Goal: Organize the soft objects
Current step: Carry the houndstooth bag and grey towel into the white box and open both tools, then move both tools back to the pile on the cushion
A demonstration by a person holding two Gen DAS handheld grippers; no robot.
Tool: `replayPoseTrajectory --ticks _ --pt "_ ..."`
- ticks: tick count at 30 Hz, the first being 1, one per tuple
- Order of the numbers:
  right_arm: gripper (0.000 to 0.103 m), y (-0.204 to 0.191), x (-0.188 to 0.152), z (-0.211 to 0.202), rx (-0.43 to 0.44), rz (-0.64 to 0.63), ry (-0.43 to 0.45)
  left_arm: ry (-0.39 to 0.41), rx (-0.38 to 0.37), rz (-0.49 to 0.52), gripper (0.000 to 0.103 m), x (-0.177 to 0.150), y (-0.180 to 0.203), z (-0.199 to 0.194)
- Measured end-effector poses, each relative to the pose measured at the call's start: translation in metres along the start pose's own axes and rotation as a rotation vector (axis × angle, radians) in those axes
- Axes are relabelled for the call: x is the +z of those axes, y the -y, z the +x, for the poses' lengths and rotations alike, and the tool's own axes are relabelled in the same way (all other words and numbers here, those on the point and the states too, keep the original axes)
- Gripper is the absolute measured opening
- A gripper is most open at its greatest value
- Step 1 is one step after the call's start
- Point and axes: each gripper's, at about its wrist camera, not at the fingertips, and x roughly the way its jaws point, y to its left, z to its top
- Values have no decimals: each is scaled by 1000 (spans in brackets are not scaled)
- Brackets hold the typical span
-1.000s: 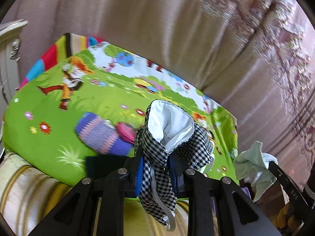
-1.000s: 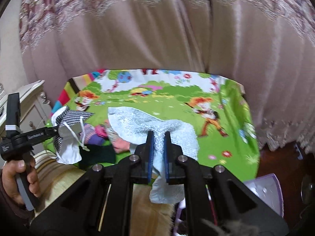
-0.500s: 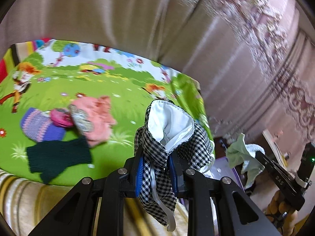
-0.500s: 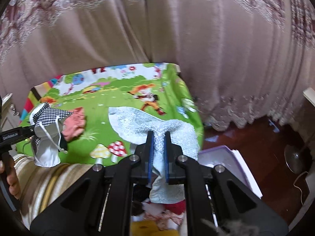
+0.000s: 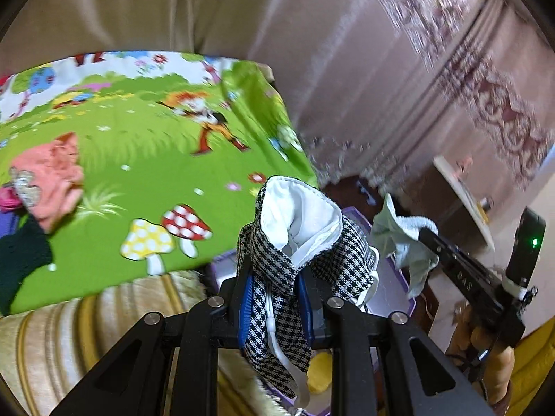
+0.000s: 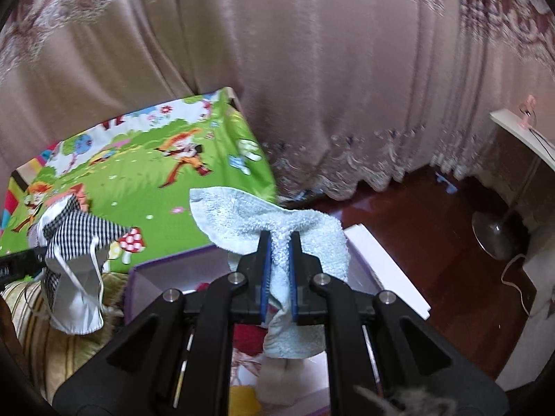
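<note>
Two grippers each pinch a soft thing above the purple box (image 6: 173, 270) beside the green mat (image 5: 138, 159). The left gripper (image 5: 274, 298) is clamped on a checked mask (image 5: 298, 228); the right gripper (image 6: 279, 274) is pressed tight on a pale blue towel (image 6: 256, 222). A pink cloth (image 5: 52, 173) lies on the mat.

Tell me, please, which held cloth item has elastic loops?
The houndstooth face mask in the left gripper; the right gripper pinches a plain pale-blue terry cloth without loops.
</note>
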Motion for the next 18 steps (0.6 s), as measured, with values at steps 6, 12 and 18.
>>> replayPoseTrajectory --ticks 6,12,18 --pt "13 24 -8 6 -27 43 -26 -64 6 34 48 -4 16 25" --pt "29 34 -11 11 -42 59 -47 -56 38 31 57 -3 15 28" --pt "53 34 -10 8 -23 72 -41 -45 43 12 57 -2 9 25"
